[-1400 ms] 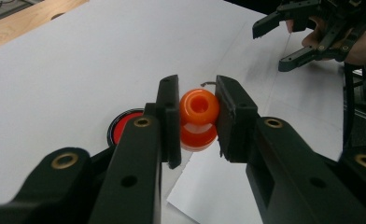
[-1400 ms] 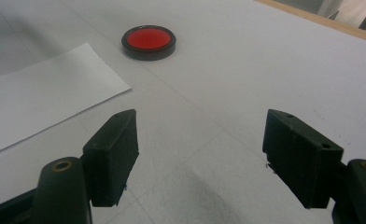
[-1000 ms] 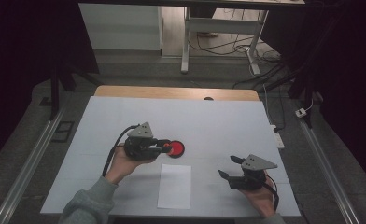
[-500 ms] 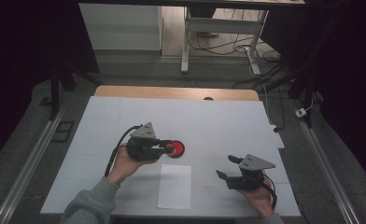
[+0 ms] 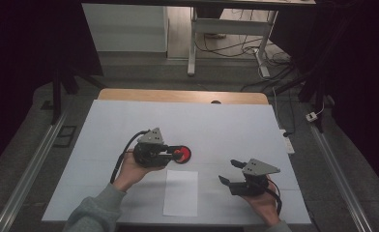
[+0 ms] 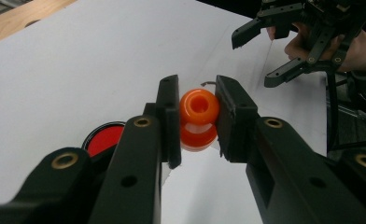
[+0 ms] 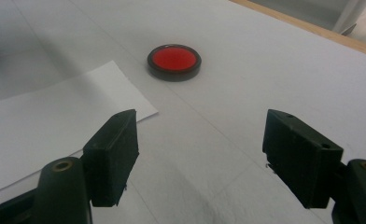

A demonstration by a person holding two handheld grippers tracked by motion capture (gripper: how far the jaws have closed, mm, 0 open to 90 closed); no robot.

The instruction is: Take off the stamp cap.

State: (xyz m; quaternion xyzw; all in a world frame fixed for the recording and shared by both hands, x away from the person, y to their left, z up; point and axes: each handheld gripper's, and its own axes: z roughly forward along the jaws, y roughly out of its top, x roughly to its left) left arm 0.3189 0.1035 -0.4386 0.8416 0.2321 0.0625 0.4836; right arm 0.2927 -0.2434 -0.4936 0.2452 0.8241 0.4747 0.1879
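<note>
Left gripper [image 6: 197, 116] pinches an orange stamp [image 6: 198, 119] above the red ink pad [image 6: 104, 138]; right gripper [image 7: 200, 156] spread, idle; a smooth stamp could slip under a loose pinch.

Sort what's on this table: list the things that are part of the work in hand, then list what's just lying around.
In the job:
- left gripper, shut on the orange stamp
- red ink pad, beside the left gripper
- white paper sheet, probably what gets stamped

Lying about or idle:
- right gripper, open, holding nothing
- cables on the floor beyond the table
</note>
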